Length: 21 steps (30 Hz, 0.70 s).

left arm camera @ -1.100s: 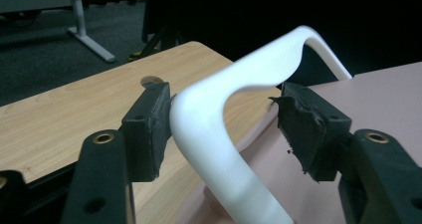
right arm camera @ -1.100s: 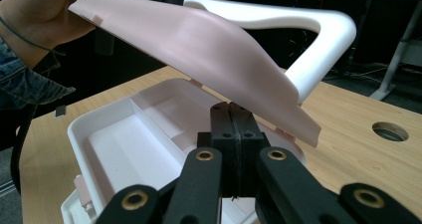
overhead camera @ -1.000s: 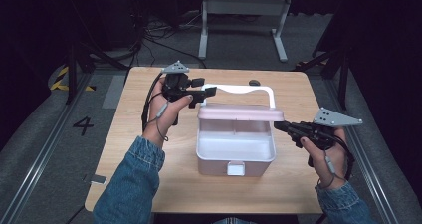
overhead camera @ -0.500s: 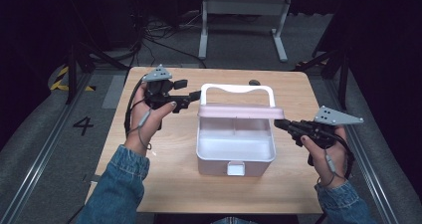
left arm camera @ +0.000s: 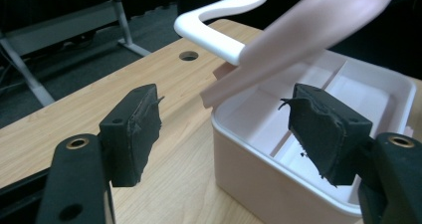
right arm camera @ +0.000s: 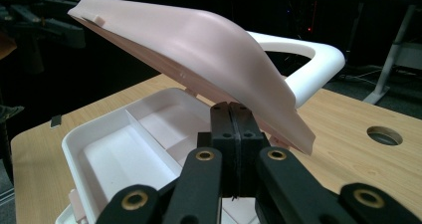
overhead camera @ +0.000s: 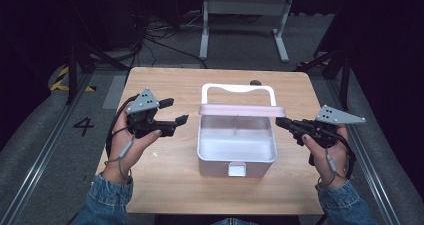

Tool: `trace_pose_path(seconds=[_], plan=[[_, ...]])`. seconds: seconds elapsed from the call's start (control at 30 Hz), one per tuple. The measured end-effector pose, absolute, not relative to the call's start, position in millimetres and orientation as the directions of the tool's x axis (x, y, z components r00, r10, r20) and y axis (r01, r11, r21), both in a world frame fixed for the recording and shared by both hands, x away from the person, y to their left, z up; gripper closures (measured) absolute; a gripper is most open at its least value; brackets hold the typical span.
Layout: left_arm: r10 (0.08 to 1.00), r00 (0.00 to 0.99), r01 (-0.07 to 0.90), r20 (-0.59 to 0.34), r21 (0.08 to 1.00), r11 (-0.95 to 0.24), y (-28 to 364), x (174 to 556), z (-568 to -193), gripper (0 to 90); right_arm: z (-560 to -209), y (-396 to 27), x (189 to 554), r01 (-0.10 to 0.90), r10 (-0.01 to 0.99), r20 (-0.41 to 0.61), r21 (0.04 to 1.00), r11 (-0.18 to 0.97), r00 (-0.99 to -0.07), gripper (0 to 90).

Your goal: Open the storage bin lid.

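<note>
A white box (overhead camera: 236, 155) with inner dividers stands mid-table, its pink lid (overhead camera: 242, 109) raised and its white handle (overhead camera: 239, 88) lying back. My left gripper (overhead camera: 177, 110) hovers left of the box, apart from it. Its jaws have just been opening and stand open with nothing between them. In the left gripper view the left gripper (left arm camera: 224, 124) faces the box's corner (left arm camera: 234, 134) and the lid (left arm camera: 308, 20). My right gripper (overhead camera: 280, 122) is shut at the lid's right end. In the right gripper view the right gripper (right arm camera: 231, 109) sits just under the lid (right arm camera: 199, 40). Whether it touches the lid I cannot tell.
A round hole (overhead camera: 255, 82) pierces the wooden table (overhead camera: 165, 185) behind the handle. The box carries a latch (overhead camera: 236, 169) on its front wall. A white metal stand (overhead camera: 245, 7) and cables lie on the dark floor beyond the table.
My left gripper has drawn away from the lid's left end, leftward and toward the near side, and its jaws have spread. The lid stays raised. The right gripper has not moved.
</note>
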<state>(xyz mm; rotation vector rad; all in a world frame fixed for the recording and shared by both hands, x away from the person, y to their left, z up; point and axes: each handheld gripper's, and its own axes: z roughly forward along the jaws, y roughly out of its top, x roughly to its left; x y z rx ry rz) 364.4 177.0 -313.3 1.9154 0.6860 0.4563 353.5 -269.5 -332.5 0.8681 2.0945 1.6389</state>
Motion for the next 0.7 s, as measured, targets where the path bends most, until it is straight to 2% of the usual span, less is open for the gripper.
trace_pose_path(seconds=[0.7], plan=[[0.600, 0.799, 0.212, 0.032, 0.919, -0.332, 136.3, 377.2, -318.4, 24.8, -332.7, -271.0, 356.2, 0.264, 0.638, 0.124, 0.956, 0.130, -0.760, 90.0]])
